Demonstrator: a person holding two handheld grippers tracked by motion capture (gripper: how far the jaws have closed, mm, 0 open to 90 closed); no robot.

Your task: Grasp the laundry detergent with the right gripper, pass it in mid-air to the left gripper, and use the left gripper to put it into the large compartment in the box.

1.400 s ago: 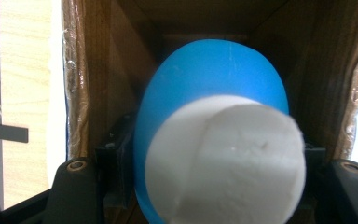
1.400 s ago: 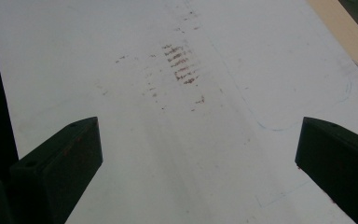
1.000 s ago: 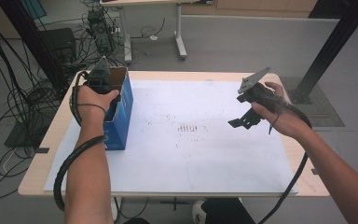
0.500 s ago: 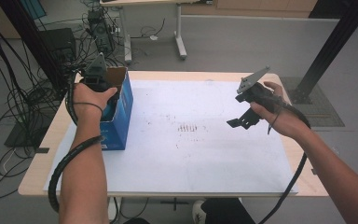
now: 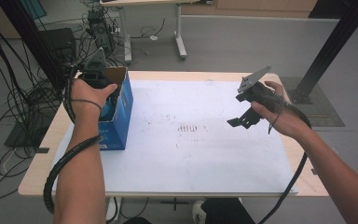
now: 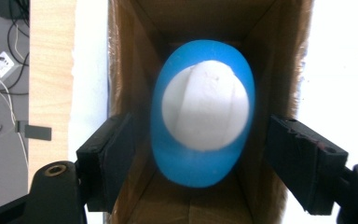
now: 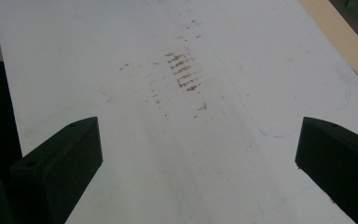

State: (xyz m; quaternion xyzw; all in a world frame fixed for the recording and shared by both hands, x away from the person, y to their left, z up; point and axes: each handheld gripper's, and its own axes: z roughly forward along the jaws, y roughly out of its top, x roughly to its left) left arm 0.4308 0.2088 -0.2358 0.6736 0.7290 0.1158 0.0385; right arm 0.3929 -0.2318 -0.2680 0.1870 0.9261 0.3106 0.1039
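Observation:
An open blue cardboard box (image 5: 122, 109) stands at the table's left edge. Inside it, in the left gripper view, lies a blue egg-shaped thing (image 6: 193, 161) with a white rounded top, between the brown inner walls (image 6: 130, 70). My left gripper (image 6: 200, 163) points down into the box; its jaws have just been opening and now stand on either side of the blue thing, with a gap on each side. In the high view the left hand hides its fingertips. My right gripper (image 5: 242, 119) hangs open and holds nothing above the white sheet (image 5: 205, 163) at the right.
Brown smudges (image 5: 191, 127) mark the middle of the sheet, and they also show in the right gripper view (image 7: 184, 72). Bare wooden table edge (image 5: 42, 154) runs along the left of the box. Cables and a black case (image 5: 60, 44) crowd the floor at left; a black post (image 5: 328, 46) stands at the back right.
The left hand and its gripper have risen a little over the box. The right hand has kept still.

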